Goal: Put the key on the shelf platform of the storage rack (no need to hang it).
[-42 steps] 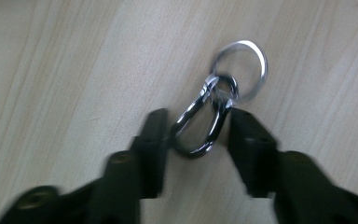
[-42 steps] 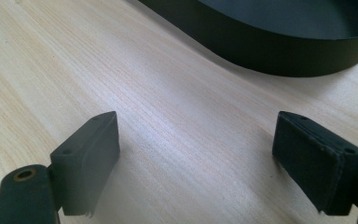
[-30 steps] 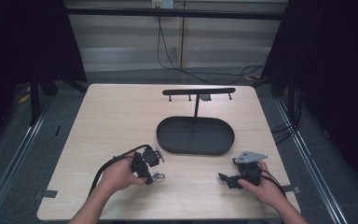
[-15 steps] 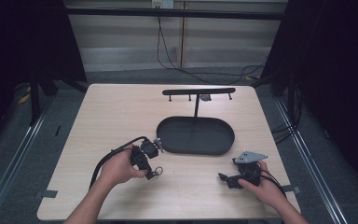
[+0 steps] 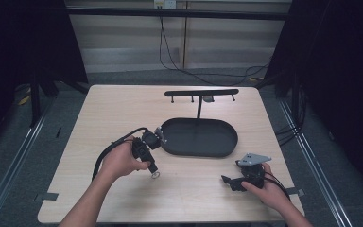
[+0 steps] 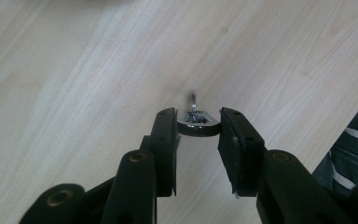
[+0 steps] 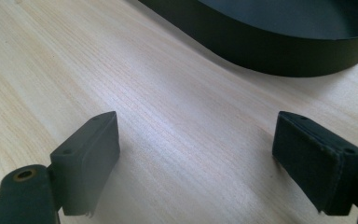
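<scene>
- no readable writing anywhere
- left gripper [image 6: 198, 128], centre frame, jaws pinching a small metal ring [image 6: 196, 125]; its details too blurry
- right gripper [image 7: 196, 154] jaws wide apart over the counter [image 7: 168, 116]

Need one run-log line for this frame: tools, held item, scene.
left tool: shut on small metal ring, above table | right tool: open, resting on table near black oval tray | hook stand: behind tray
</scene>
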A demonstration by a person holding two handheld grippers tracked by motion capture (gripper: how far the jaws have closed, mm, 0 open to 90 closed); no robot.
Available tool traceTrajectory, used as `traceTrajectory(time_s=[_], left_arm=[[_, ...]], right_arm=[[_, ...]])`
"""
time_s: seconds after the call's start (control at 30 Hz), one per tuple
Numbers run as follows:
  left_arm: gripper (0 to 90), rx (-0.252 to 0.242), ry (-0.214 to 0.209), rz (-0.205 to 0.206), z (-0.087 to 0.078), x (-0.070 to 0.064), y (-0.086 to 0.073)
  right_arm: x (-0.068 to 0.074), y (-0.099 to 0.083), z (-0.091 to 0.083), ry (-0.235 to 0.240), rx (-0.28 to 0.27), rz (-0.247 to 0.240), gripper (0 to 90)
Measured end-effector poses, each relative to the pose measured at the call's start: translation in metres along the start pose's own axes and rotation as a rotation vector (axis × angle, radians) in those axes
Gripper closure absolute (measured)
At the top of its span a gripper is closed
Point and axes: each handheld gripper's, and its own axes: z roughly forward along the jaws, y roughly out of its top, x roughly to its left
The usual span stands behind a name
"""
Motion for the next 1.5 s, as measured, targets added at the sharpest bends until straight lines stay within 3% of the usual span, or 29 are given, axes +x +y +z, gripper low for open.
traceTrajectory(time_s=[0.63, 1.33, 1.5], left_arm=[[67.6, 0.015, 0.003, -0.012, -0.024, 0.002, 0.023], [67.6, -0.025, 0.008, -0.033, -0.043, 0.008, 0.044], [67.6, -0.025, 0.004, -0.057, -0.047, 0.009, 0.049]], right_arm=[[0.0, 0.0, 0.0, 0.0, 0.0, -0.001, 14.3], [0.0, 0.0, 0.0, -0.001, -0.003, -0.001, 14.4], [0.0, 0.0, 0.0, -0.001, -0.002, -0.001, 14.3]])
